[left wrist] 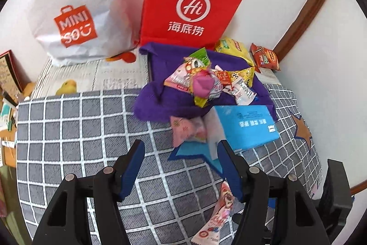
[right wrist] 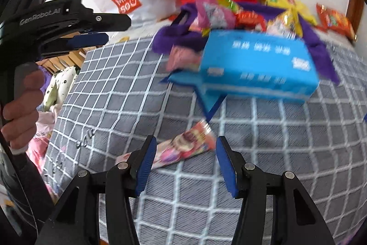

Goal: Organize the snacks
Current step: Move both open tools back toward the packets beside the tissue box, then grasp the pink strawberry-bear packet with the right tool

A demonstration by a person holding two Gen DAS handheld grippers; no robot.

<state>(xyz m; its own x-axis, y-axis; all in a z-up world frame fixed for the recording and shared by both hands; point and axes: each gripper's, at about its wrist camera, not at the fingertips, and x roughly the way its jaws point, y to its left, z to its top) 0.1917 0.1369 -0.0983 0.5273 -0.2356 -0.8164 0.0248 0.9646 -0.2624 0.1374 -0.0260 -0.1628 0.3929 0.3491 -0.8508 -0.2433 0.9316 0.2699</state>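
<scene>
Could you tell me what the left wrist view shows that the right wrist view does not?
Only the left wrist view shows the yellow toy on the striped cloth and the framed picture at the far left. Only the right wrist view shows the left gripper from the side, with the hand holding it. Both show the red bag, the white bag, the blue box, the snack pile on purple cloth, and the long pink packet.
</scene>
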